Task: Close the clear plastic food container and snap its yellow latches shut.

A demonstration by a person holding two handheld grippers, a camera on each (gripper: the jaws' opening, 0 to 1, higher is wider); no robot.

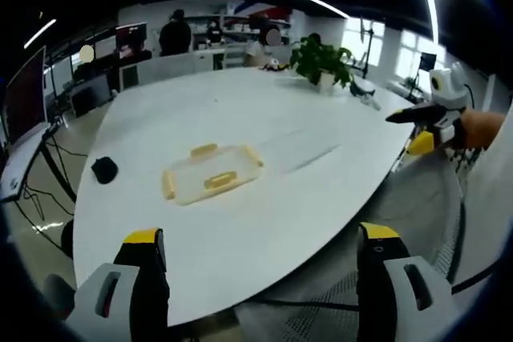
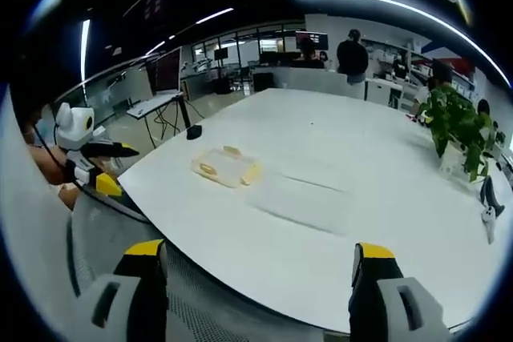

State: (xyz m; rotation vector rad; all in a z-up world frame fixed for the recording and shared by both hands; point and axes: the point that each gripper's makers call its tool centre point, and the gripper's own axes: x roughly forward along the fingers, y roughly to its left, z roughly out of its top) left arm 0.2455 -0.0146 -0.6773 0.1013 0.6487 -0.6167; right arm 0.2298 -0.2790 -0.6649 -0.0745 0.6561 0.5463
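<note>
The clear container (image 1: 212,175) lay flat on the white table (image 1: 264,222), toward the near-left part of it in the left gripper view, with yellow latches (image 1: 203,150) showing along its edges and one yellow piece on top; whether the lid was already seated could not be told at this range. Beside it a faint clear shape (image 2: 298,195) lay on the table, possibly a second clear piece. Both grippers were well apart from the container. The left gripper (image 1: 260,266) had its jaws spread wide and held nothing; the right gripper (image 2: 256,278) likewise stood wide open and empty. Judgement: the approach had not yet begun. It would go best with one gripper steadying the container while the other pressed each latch squarely down. A black object (image 1: 104,170) and a potted plant (image 1: 322,62) sat clear of the work.
</note>
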